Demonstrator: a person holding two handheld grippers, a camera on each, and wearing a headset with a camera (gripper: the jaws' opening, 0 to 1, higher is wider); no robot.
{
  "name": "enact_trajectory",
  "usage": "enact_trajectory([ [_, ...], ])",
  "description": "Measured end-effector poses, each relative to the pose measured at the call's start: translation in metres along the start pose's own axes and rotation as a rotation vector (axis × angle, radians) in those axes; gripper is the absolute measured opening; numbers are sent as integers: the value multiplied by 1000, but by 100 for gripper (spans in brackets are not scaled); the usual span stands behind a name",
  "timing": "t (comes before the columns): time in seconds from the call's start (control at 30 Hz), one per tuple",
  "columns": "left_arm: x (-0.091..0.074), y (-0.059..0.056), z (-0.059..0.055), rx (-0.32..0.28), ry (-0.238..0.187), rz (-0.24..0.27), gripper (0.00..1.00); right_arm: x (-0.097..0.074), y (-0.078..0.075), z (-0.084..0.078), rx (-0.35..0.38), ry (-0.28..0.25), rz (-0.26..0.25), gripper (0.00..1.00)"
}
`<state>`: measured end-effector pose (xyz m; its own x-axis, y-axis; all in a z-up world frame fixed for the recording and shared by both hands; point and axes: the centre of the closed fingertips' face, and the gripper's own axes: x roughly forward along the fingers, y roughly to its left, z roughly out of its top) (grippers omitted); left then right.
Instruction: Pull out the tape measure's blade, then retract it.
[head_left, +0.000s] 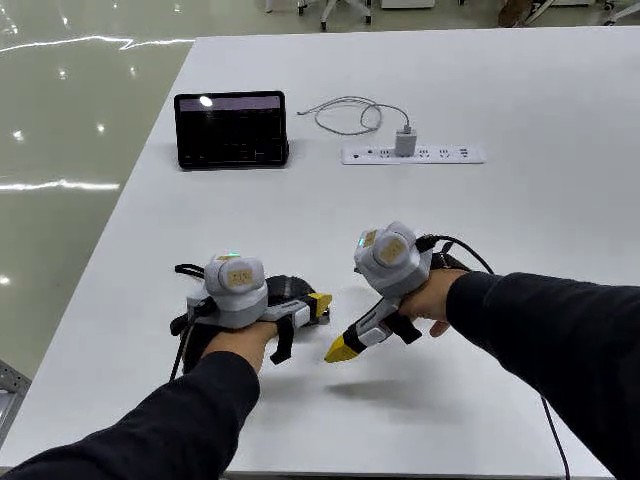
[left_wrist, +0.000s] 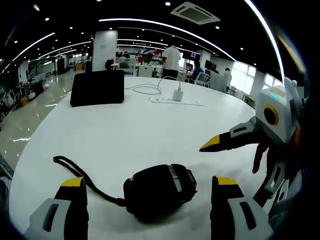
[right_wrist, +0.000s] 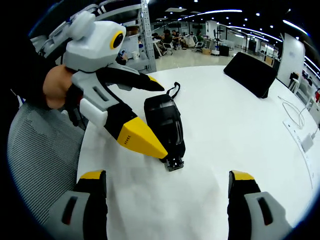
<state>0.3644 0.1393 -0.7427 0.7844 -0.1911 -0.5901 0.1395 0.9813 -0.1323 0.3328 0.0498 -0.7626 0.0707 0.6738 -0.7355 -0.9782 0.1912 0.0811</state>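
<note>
— What's closest in the head view?

— Two dark sleeves (head_left: 150, 430) along the bottom edge, each leading to a gripper. The left gripper (head_left: 312, 305) is lower left of centre. The black tape (head_left: 288, 289) lies on the white table (head_left: 480, 110) at its jaws. The right gripper (head_left: 342, 348) is just to the right, with its yellow tip aimed down-left and a shadow on the table beneath it.

— Anything higher up?

— A tablet (head_left: 231, 128) sits upper left. A power strip (head_left: 413, 155) with a charger (head_left: 404, 140) and cable sits upper centre. All are well apart from the tape.

— The left gripper view?

— Its own yellow-tipped jaws rise at the bottom, spread wide. The tape lies between them at bottom centre with bare table on each side, so they grip nothing. Its strap (left_wrist: 75, 170) trails off to the left. The right gripper juts in from the right edge, its tip pointing left above the tape and apart from it.

— And the right gripper view?

— Its jaws stand wide apart at the bottom, holding nothing. The tape is at centre, with the hook (right_wrist: 174, 163) on the end that faces the camera, just above the gap. The left gripper juts in from the upper left, one jaw on each side of the tape. I cannot tell whether either jaw touches it. The tablet is upper right.
</note>
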Motion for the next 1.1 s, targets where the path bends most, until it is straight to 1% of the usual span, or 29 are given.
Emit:
enact_trajectory([
  [0.03, -1, -2, 1, 9, -3, -17, 100, -2, 0, 0, 6, -8, -3, 97],
  [0.1, -2, -5, 0, 21, 3, -36, 100, -6, -1, -2, 7, -11, -13, 97],
  [0.13, -2, -7, 0, 37, 5, -56, 100, -8, -2, -3, 11, -14, -20, 98],
  [0.17, -3, -8, 0, 37, 6, -68, 100, -10, -2, -3, 15, -19, -25, 98],
  [0.2, -4, -11, -1, 41, 7, -95, 100, -12, -2, -5, 16, -20, -29, 98],
  [0.23, -5, -12, -1, 40, 5, -97, 100, -13, -3, -6, 16, -22, -32, 97],
  [0.3, -5, -8, -2, 73, 10, -86, 100, -15, -4, -9, 18, -21, -39, 97],
  [0.43, -7, -11, -4, 84, 15, -100, 100, -19, -4, -10, 28, -29, -48, 96],
  [0.5, -9, -14, -5, 81, 16, -117, 100, -22, -4, -10, 31, -40, -54, 96],
  [0.53, -10, -15, -6, 89, 22, -128, 100, -23, -4, -10, 33, -46, -60, 96],
  [0.57, -11, -18, -5, 94, 16, -150, 100, -24, -3, -9, 34, -50, -62, 97],
  [0.6, -12, -19, -5, 99, 9, -158, 100, -26, -3, -9, 37, -57, -65, 97],
  [0.67, -12, -15, -6, 139, 19, -148, 100, -29, -3, -8, 43, -71, -74, 97],
  [0.73, -14, -17, -7, 129, 21, -176, 100, -32, -3, -10, 44, -72, -81, 97],
  [0.8, -16, -18, -8, 129, 26, -184, 100, -35, -3, -11, 50, -81, -90, 97],
  [0.87, -19, -20, -5, 149, 2, -201, 100, -37, -2, -12, 52, -89, -96, 97],
  [0.97, -19, -22, -6, 162, 7, -214, 100, -41, -2, -13, 62, -104, -111, 96],
  [1.0, -20, -21, -8, 166, 18, -215, 100, -43, -2, -13, 67, -114, -116, 96],
  [1.03, -21, -22, -10, 169, 27, -225, 100, -46, -2, -14, 75, -121, -123, 96],
  [1.1, -23, -23, -11, 168, 28, -240, 100, -50, -1, -15, 80, -133, -132, 96],
])
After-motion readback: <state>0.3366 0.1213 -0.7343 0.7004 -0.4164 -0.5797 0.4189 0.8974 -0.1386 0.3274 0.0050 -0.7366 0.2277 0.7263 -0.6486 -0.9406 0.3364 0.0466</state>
